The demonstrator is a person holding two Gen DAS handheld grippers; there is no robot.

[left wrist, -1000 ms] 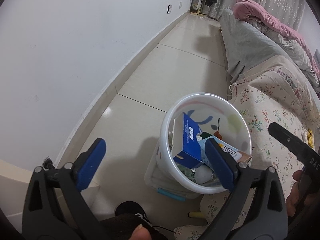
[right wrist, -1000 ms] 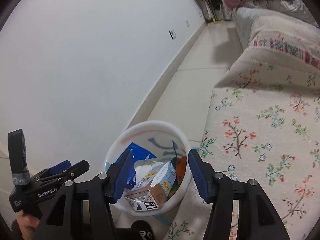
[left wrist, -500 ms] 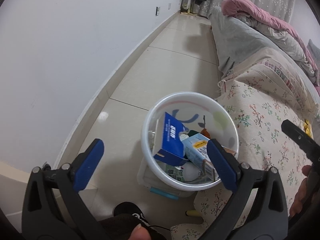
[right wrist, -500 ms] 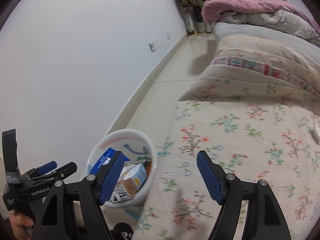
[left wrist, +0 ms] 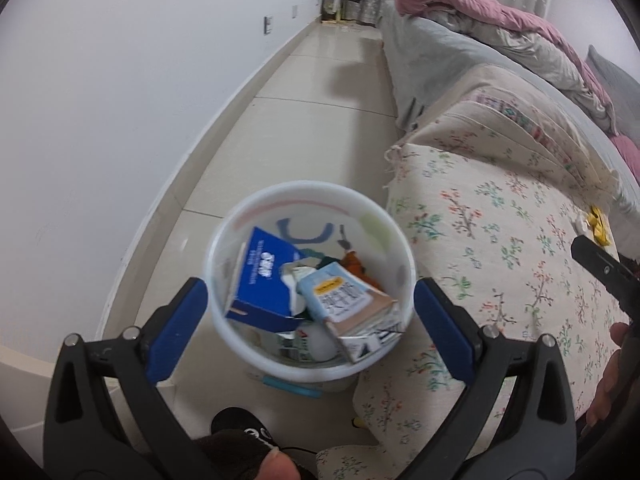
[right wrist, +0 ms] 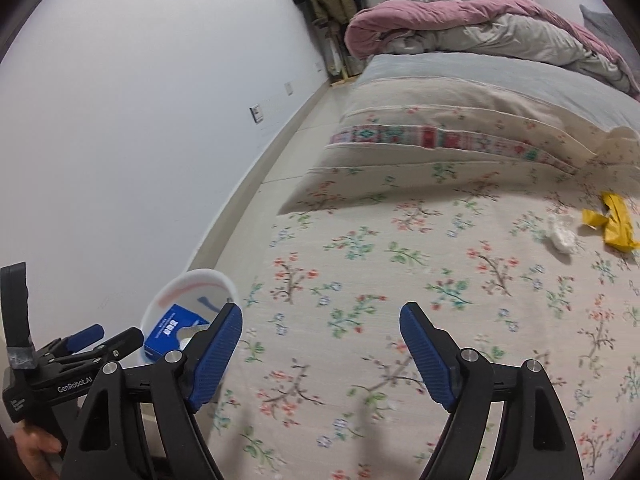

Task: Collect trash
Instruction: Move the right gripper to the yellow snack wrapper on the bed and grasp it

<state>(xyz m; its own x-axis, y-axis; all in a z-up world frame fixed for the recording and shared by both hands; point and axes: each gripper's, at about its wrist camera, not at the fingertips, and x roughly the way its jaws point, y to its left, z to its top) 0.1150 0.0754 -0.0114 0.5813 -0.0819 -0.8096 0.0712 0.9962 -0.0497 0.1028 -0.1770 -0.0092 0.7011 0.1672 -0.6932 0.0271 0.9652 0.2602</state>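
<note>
Since a second ago my right gripper (right wrist: pixel 320 344) has swung off the white bin (left wrist: pixel 310 280) to over the floral bed cover (right wrist: pixel 360 264), its jaws opening with nothing between them, while my left gripper (left wrist: pixel 310 330) hangs wide open and empty above the bin. Remaining trash lies well ahead to the right on the cover: a crumpled white tissue (right wrist: pixel 560 234) just beside a yellow wrapper (right wrist: pixel 612 224). Both look light, soft and crushable, so I judge a pinch across the tissue's bunched middle should hold.

Left gripper (left wrist: pixel 310 322) agape, right gripper (right wrist: pixel 320 350) opening
</note>
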